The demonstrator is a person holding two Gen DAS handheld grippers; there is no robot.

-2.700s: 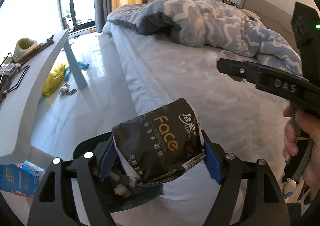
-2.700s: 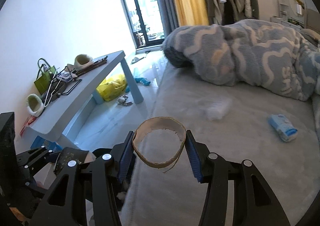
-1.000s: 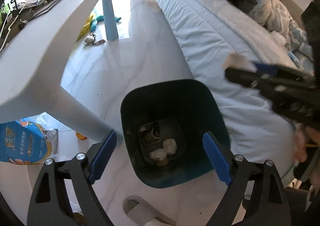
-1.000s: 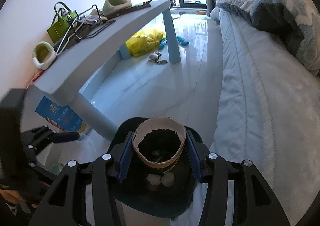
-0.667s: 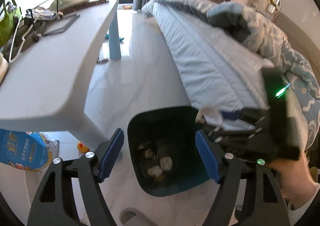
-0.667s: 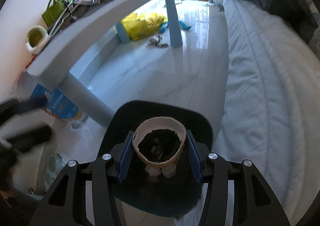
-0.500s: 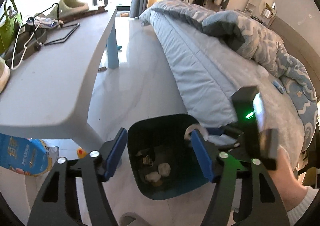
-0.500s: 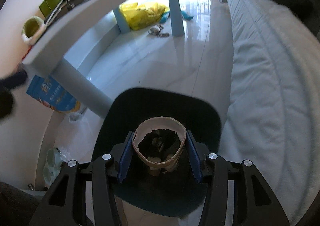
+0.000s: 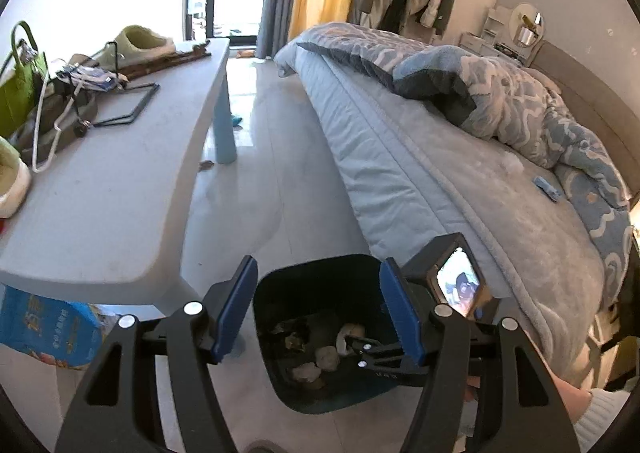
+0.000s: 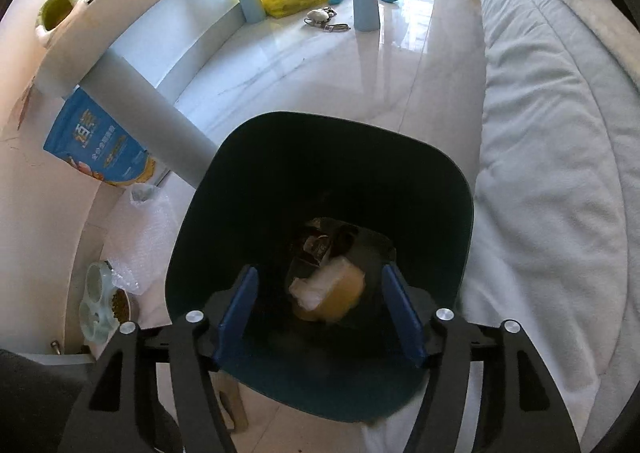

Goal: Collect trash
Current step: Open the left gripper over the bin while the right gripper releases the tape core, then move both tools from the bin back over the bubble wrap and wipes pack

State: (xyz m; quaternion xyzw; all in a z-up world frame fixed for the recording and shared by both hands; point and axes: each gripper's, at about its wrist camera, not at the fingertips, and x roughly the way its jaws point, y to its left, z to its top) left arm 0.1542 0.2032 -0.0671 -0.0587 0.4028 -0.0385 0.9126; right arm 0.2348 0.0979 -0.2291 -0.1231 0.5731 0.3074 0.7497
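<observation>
A dark teal bin stands on the floor between the table and the bed. My right gripper hangs over its mouth with its jaws opening. A blurred brown cardboard ring drops between the pads, clear of both, above a black packet at the bottom. In the left wrist view my left gripper stands open and empty above the bin. Crumpled tissues lie inside, and the right gripper reaches in from the right.
A grey table with a green bag and slippers stands left; its leg is beside the bin. The bed runs along the right, with a blue packet on it. A blue bag, bubble wrap and a pet bowl sit left of the bin.
My right gripper came down over the bin, its jaws parted and let the cardboard ring go. My left gripper rose and tilted up, its jaws a little narrower.
</observation>
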